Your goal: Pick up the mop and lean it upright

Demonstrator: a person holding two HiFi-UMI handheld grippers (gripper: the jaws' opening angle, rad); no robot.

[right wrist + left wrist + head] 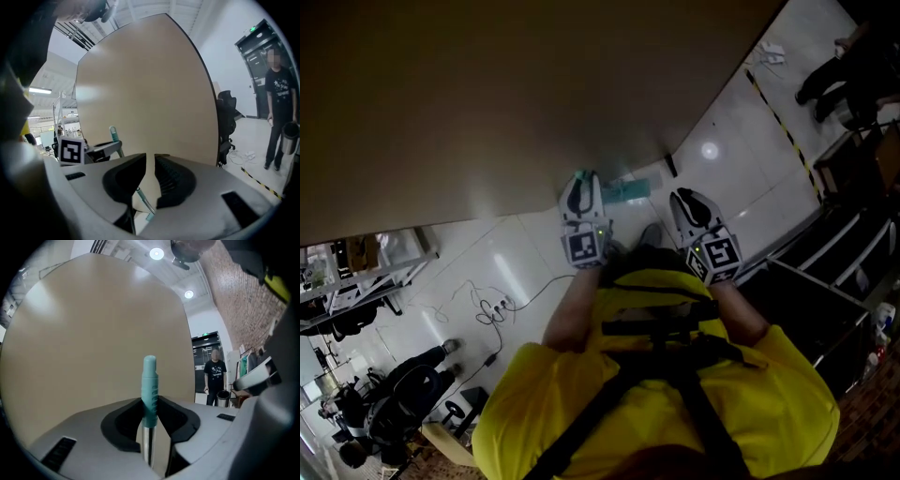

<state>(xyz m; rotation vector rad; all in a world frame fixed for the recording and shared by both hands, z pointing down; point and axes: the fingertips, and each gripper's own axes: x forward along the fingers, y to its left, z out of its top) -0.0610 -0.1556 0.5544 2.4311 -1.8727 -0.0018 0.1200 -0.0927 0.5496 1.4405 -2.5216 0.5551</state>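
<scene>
Head view
- containers: none can be made out.
- left gripper (579,186): held out close to the wall (487,94), with a teal tip showing at its jaws.
- right gripper (690,204): just beside the left one, with nothing seen in it.
- mop (626,190): a teal part lies low on the floor (516,258), between the two grippers.

Left gripper view
- bin (224,397): stands by a person (215,373) far back; its contents are hidden.
- left gripper (151,404): jaws closed partway, clamped on the mop's teal grip (150,383).
- mop: the handle stands upright between the jaws, grip above them and metal shaft (148,446) below.

Right gripper view
- bin (290,137): beside the person (279,93); its contents are hidden.
- right gripper (150,180): jaws nearly together with a narrow slit between them, gripping nothing.
- mop: the shaft (143,199) shows low through the slit, beyond the jaws, and the grip top (113,133) rises at the left gripper.
</scene>
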